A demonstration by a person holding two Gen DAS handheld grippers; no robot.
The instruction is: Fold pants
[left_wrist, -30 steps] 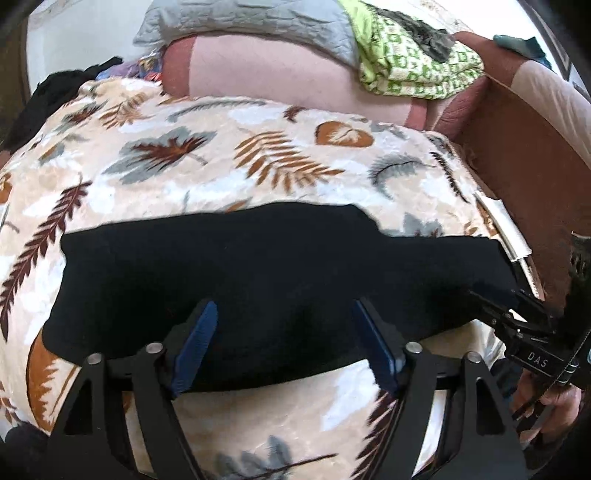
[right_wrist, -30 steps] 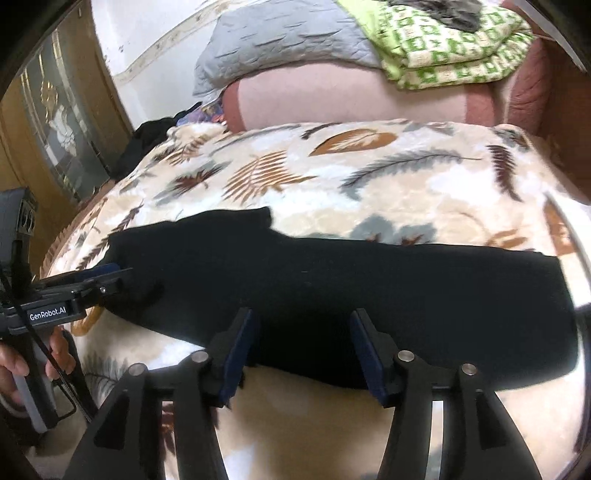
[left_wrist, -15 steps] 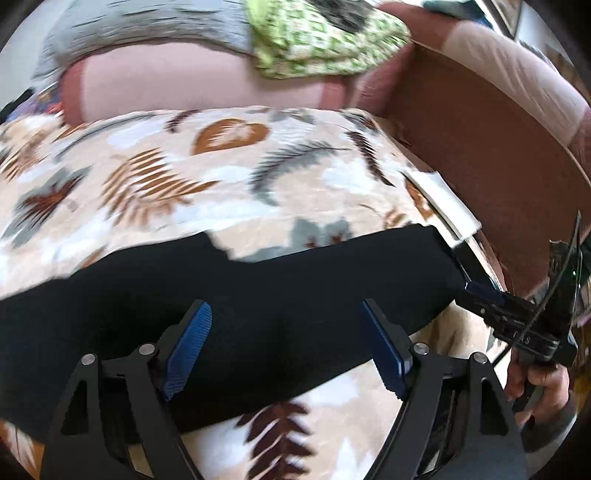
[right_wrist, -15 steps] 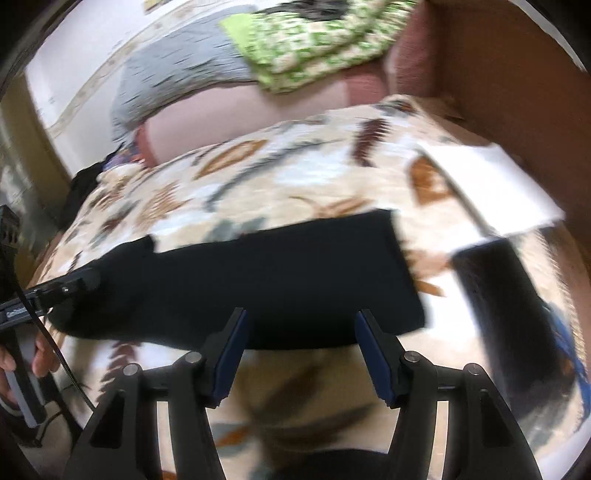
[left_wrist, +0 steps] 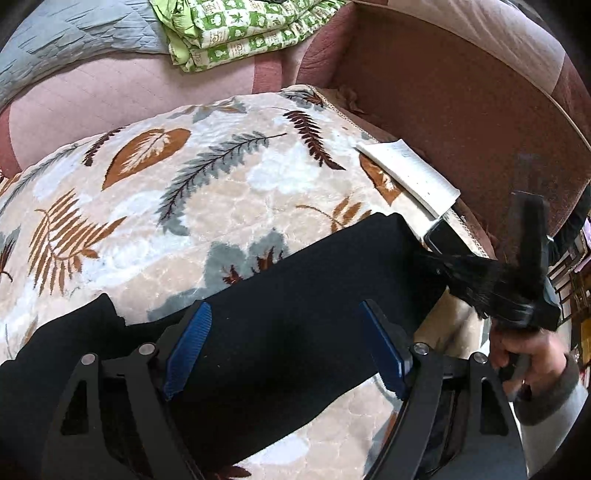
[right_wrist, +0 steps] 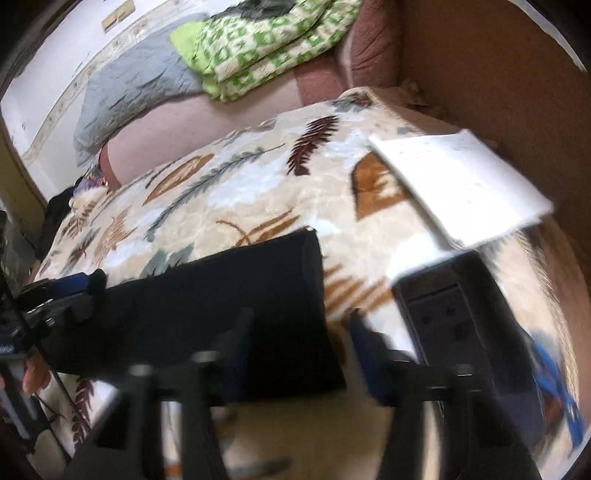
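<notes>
The black pants (left_wrist: 288, 314) lie flat across the leaf-print blanket (left_wrist: 221, 192) on the bed. My left gripper (left_wrist: 291, 347) is open and empty, its blue pads over the pants' near edge. My right gripper (right_wrist: 299, 347) is open, blurred by motion, over the right end of the pants (right_wrist: 221, 295). The right gripper also shows in the left wrist view (left_wrist: 480, 273), at the pants' right end. The left gripper shows in the right wrist view (right_wrist: 62, 291), at the pants' left end.
A white paper (left_wrist: 406, 173) and a black flat device (right_wrist: 454, 321) lie on the blanket near the right edge. A brown sofa back (left_wrist: 461, 110) rises to the right. A green checked quilt (left_wrist: 240, 29) and a grey quilt (right_wrist: 129, 92) lie on the pink cushion behind.
Both grippers have swung to the right along the pants. The right gripper has reached the pants' right end and is still moving. Both stayed open.
</notes>
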